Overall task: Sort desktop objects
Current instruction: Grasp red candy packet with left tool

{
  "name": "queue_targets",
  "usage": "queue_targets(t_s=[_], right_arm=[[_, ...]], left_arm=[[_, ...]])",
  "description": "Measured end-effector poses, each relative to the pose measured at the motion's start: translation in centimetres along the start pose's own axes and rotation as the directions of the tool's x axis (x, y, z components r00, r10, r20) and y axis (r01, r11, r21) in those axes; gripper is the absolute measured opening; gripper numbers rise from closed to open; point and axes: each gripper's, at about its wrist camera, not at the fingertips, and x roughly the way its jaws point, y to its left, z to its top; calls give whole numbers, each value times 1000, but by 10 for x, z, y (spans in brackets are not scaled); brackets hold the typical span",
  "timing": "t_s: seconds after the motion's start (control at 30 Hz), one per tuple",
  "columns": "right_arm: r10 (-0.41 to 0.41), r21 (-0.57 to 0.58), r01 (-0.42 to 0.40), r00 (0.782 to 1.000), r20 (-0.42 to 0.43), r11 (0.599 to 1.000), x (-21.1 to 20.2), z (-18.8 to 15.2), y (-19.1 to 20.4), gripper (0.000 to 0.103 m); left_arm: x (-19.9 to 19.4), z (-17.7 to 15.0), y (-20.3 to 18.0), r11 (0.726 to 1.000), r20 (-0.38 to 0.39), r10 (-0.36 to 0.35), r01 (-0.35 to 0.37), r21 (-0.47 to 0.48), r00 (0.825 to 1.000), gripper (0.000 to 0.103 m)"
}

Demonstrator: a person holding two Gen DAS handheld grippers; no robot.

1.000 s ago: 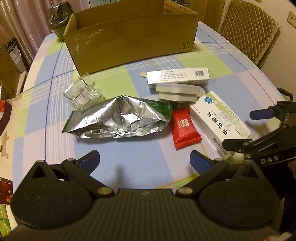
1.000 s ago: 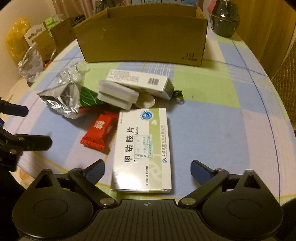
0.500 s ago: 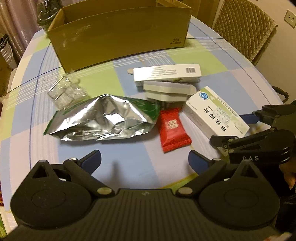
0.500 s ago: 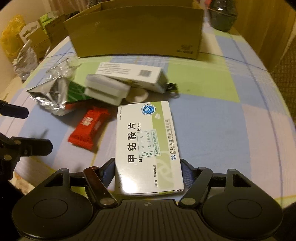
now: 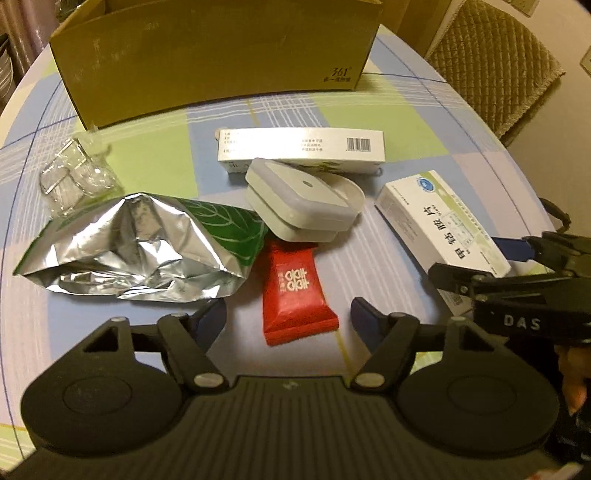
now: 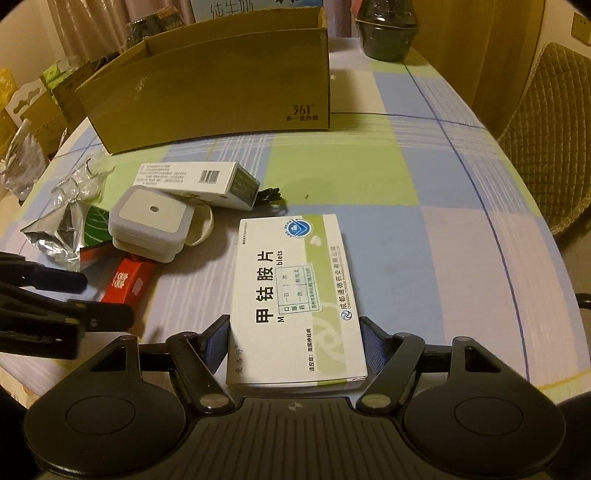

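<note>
A red snack packet (image 5: 295,291) lies on the checked tablecloth (image 5: 369,110) between the fingers of my left gripper (image 5: 288,319). Its jaws are closing, with a gap still showing on each side of the packet. My right gripper (image 6: 295,334) is shut on the near end of a white medicine box (image 6: 295,280), blue pads against both long sides. The left wrist view shows that box (image 5: 439,221) and the right gripper (image 5: 480,262) at the right. A brown cardboard box (image 5: 214,62) stands open at the back.
A crumpled silver foil bag (image 5: 140,243), a clear plastic container (image 5: 74,177), a long barcoded carton (image 5: 303,147) and a grey-white square device (image 5: 299,199) lie mid-table. A dark pot (image 6: 388,33) stands behind; a quilted chair (image 5: 491,62) is past the right edge.
My left gripper moved forward and down to the red packet and its jaws narrowed around it. My right gripper slid forward around the medicine box and closed on it.
</note>
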Motion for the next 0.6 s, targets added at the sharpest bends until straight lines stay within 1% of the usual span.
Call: queue_targets(t_s=[0.03,0.2,0.27,0.37,0.4,0.43,0.47,0.5,0.6], right_arm=[[1,1,-1,1000,3,1000,0,0,-1,69],[6,11,-6,1000,8,1000,2,3,-4,69],[9,14,-9,1000,7,1000,3,4,-5,69],[12,17,-13,1000,5,1000,4,4,-7,69],[14,19,-14,1000,3,1000,5,4,-7,69],[14,20,-14,1000,3,1000,5,4,-8,69],[14,21,-14,1000,3,1000,6,4,-8,69],[15,21,-15,1000,3,1000,6,4,-8,69],[16,22,-16,1000,3,1000,6,3,-8,69]], left_arm=[[2,1,-1,1000,-3,3,-3,0,1000,68],[10,5,-4,1000,-19,10,-10,1,1000,57],[13,7,-5,1000,-25,17,-16,3,1000,49],[15,10,-7,999,-24,33,-33,10,999,43],[15,10,-8,999,-24,37,-36,13,999,43],[15,10,-9,999,-23,42,-41,17,999,41],[16,10,-10,999,-21,49,-48,24,999,35],[15,10,-10,998,-20,59,-59,34,998,32],[15,8,-12,996,-26,65,-63,66,998,28]])
